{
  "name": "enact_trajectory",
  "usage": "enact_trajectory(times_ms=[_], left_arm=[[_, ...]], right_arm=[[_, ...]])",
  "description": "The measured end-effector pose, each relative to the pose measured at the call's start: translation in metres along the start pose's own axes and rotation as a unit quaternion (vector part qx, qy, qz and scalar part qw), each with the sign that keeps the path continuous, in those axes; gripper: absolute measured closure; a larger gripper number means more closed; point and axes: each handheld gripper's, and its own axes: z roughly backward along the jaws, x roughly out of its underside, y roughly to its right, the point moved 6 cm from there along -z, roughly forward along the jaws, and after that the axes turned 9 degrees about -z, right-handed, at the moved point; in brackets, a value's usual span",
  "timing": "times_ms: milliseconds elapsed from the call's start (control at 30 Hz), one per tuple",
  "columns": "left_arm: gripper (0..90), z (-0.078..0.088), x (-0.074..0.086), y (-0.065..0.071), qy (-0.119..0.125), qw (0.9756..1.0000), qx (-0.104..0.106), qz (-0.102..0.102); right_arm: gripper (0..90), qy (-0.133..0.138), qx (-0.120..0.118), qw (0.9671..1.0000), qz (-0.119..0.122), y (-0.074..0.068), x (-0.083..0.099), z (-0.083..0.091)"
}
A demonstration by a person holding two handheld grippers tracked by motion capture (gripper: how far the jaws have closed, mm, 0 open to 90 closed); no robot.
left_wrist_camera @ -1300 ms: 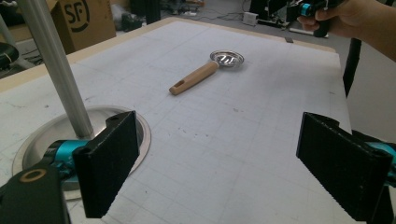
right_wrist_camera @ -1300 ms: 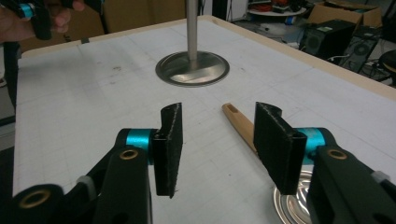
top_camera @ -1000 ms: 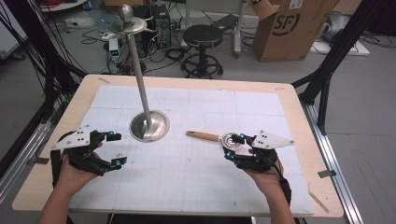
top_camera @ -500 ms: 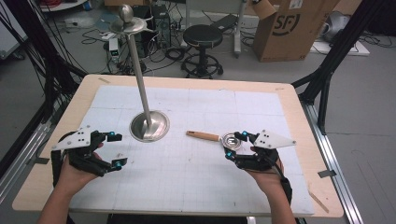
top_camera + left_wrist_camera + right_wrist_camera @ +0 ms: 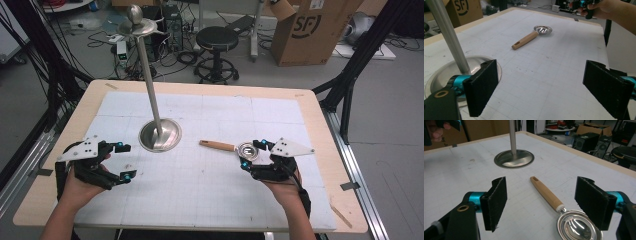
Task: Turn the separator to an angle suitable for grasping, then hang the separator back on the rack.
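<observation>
A spoon with a wooden handle (image 5: 217, 145) and a round metal bowl (image 5: 247, 150) lies flat on the white gridded mat. My right gripper (image 5: 250, 154) sits over the bowl end. Its jaws have just been opening, and in the right gripper view the bowl (image 5: 579, 227) lies between the pads without touching them, nearer the right-hand pad. My right gripper (image 5: 544, 202) is open. My left gripper (image 5: 125, 161) rests at the mat's left, open with nothing between its jaws. In the left gripper view the spoon (image 5: 526, 40) lies farther off, beyond that gripper (image 5: 544, 85).
A metal stand with a round base (image 5: 160, 135) and a tall pole (image 5: 148, 75) stands left of centre, just beyond my left gripper. The stand's base (image 5: 514, 158) lies beyond the spoon's handle tip. A stool (image 5: 216, 37) and a cardboard box (image 5: 312, 27) stand behind the table.
The right gripper's jaws stand slightly wider apart around the spoon's bowl. Both hands and the spoon keep their places.
</observation>
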Motion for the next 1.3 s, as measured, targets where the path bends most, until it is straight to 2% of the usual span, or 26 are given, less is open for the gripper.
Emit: enact_trajectory(times_ms=[367, 567, 600, 633, 667, 833, 1000, 1067, 1167, 1200, 1233, 1300], left_arm=[[13.6, 0.003, 0.002, -0.002, 0.005, 0.9999, -0.002, 0.009], [13.6, 0.010, 0.002, 0.001, 0.010, 0.9999, -0.006, 0.011], [13.7, 0.012, 0.003, 0.001, 0.010, 0.9999, -0.007, 0.010], [13.7, 0.013, 0.002, 0.001, 0.012, 0.9998, -0.009, 0.011], [13.7, 0.014, 0.002, 0.001, 0.013, 0.9998, -0.010, 0.012], [13.8, 0.015, 0.002, 0.003, 0.013, 0.9998, -0.010, 0.008], [13.8, 0.011, 0.003, 0.003, 0.007, 0.9999, -0.008, 0.009], [13.8, 0.010, 0.003, 0.004, 0.004, 1.0000, -0.006, 0.006], [13.8, 0.008, 0.003, 0.005, 0.001, 1.0000, -0.006, 0.004], [13.8, 0.007, 0.003, 0.006, 0.000, 1.0000, -0.006, 0.003], [13.8, 0.007, 0.003, 0.006, 0.001, 1.0000, -0.006, 0.003], [13.9, 0.006, 0.003, 0.005, -0.001, 1.0000, -0.005, 0.002]], right_arm=[[25.7, -0.009, 0.002, 1.0000, 0.001, 0.001, 0.001, -0.004], [26.3, -0.024, 0.004, 0.9996, 0.011, 0.005, -0.002, -0.013], [26.5, -0.044, 0.010, 0.9989, 0.011, 0.009, -0.001, -0.020], [26.5, -0.044, 0.010, 0.9989, 0.011, 0.009, -0.001, -0.020], [26.6, -0.064, 0.018, 0.9977, 0.013, 0.014, 0.000, -0.026], [26.9, -0.086, 0.025, 0.9957, 0.024, 0.019, -0.002, -0.037], [27.6, -0.104, 0.025, 0.9940, 0.022, 0.026, -0.004, -0.048], [27.7, -0.128, 0.029, 0.9909, 0.030, 0.031, -0.003, -0.055], [28.0, -0.138, 0.031, 0.9894, 0.032, 0.035, -0.004, -0.060], [28.1, -0.146, 0.033, 0.9881, 0.034, 0.037, -0.004, -0.062], [28.2, -0.162, 0.041, 0.9848, 0.047, 0.039, -0.007, -0.067], [28.9, -0.165, 0.039, 0.9840, 0.053, 0.040, -0.008, -0.069]])
